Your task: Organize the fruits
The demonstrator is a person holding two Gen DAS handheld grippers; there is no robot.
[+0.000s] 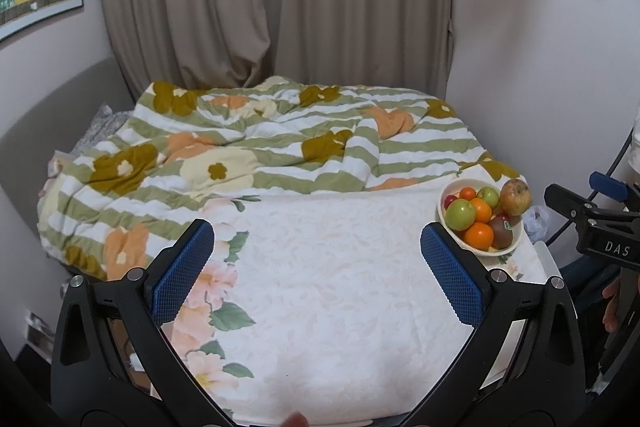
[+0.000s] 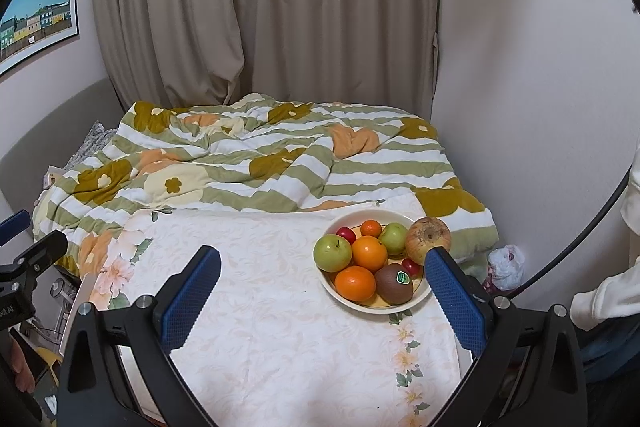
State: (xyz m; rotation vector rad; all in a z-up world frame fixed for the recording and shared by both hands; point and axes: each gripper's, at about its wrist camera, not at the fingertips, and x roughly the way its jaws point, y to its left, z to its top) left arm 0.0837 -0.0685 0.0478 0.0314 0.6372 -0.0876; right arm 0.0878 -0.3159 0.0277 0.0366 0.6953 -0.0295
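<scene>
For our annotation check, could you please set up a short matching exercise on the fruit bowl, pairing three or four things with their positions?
Things:
1. kiwi
2. large russet apple
3. small tangerine
4. white bowl

Places:
A. at the bowl's far rim
B. at the bowl's right edge
C. on the floral cloth
D. near side of bowl, sticker showing

Pairs: 1-D, 2-B, 3-A, 4-C

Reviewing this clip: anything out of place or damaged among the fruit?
Yes. The big apple perches on the bowl's far right rim rather than inside it, and its skin looks brown-blotched and blemished. The rest of the fruit, including the kiwi, sits inside. Both the left tool and the right tool are open and clear of it.
</scene>
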